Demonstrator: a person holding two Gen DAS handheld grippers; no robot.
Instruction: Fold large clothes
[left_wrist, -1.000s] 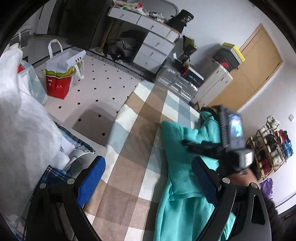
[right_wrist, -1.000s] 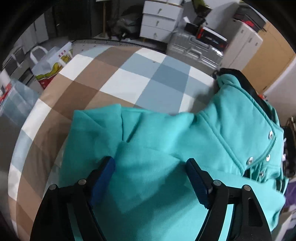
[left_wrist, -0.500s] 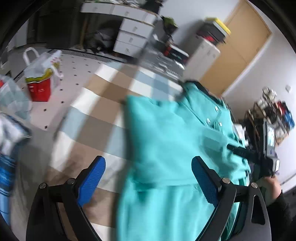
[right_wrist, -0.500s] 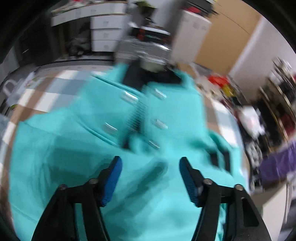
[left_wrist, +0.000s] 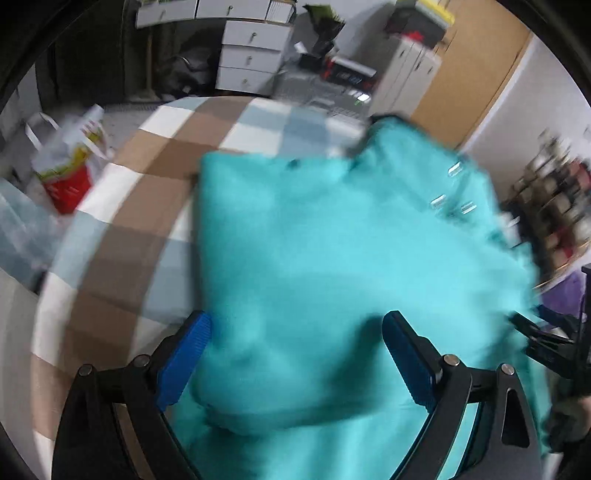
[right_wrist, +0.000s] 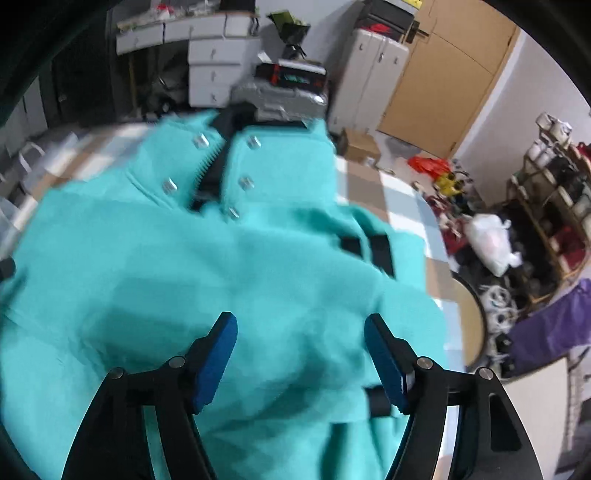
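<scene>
Your teal jacket lies spread over the checked bed cover, filling the middle and lower part of both wrist views, with its snap-button placket and dark collar toward the upper centre of the right view. Both views are smeared, so fine creases are hard to read.

Your right gripper hangs over the lower middle of the jacket; its jaws have just been opening and now stand apart, released, with cloth below them but nothing pinched. Your left gripper is likewise released, jaws wide, over the lower centre of its view, where a rounded fold edge of fabric bulges up between the blue pads.

As I read it, you are between grasps, lining up for the next fold. Before you close, settle both grippers so you can see clearly. Pick matching points on the same edge, one on each side, so the fold runs straight. Bite only the layers you mean to lift; that thick bulge by the left pads looks like several layers and could drag the whole garment. Lift both sides together, carry the edge toward the collar, and lay it flat before letting go.
</scene>
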